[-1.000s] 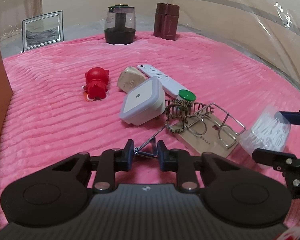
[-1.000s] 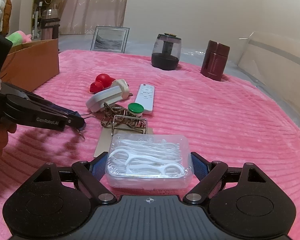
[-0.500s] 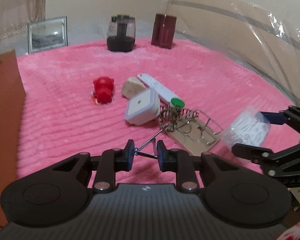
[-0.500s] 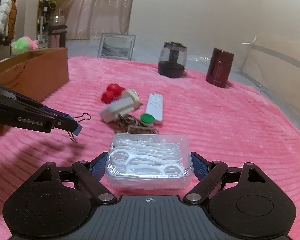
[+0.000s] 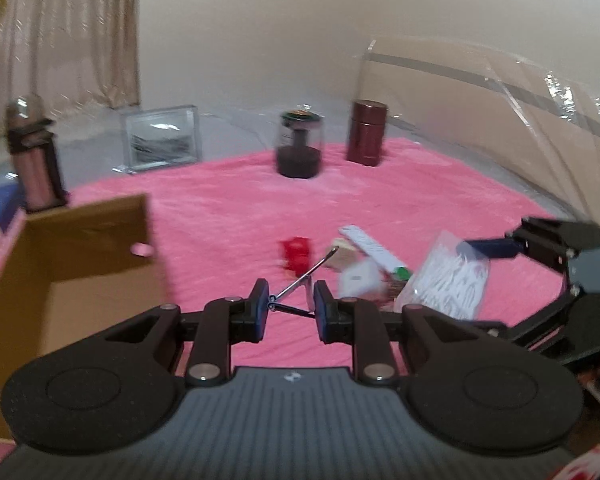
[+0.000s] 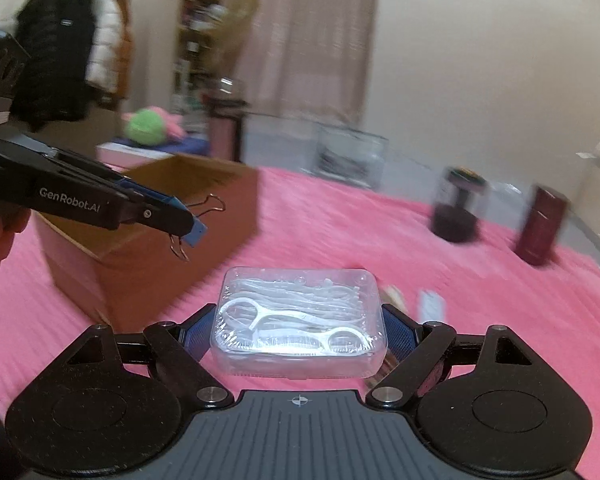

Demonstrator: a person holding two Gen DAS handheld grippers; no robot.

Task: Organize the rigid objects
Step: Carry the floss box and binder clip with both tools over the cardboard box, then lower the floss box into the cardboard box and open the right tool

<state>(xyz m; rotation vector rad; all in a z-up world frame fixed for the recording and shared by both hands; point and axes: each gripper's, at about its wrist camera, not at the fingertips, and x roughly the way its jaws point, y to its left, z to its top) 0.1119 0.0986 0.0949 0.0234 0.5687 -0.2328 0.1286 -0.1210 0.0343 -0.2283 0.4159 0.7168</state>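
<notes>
My left gripper (image 5: 291, 307) is shut on a binder clip (image 5: 300, 280) by its wire handles and holds it in the air; it also shows in the right wrist view (image 6: 188, 232) with the clip (image 6: 214, 204), near the open cardboard box (image 6: 160, 232). My right gripper (image 6: 300, 324) is shut on a clear box of floss picks (image 6: 300, 320), also raised; in the left wrist view the box of picks (image 5: 448, 280) is at the right. The cardboard box (image 5: 72, 264) stands at the left on the pink blanket.
On the blanket lie a red toy (image 5: 296, 254), a white remote (image 5: 374, 246), a white plug-in device (image 5: 358, 280) and a green-capped item (image 5: 400, 271). A dark jar (image 5: 299, 150), a maroon canister (image 5: 367, 132), a picture frame (image 5: 162, 142) and a flask (image 5: 34, 160) stand at the back.
Both grippers have risen and swung left toward the cardboard box, each keeping its object. The pile on the blanket now lies lower and farther away; the views are motion-blurred.
</notes>
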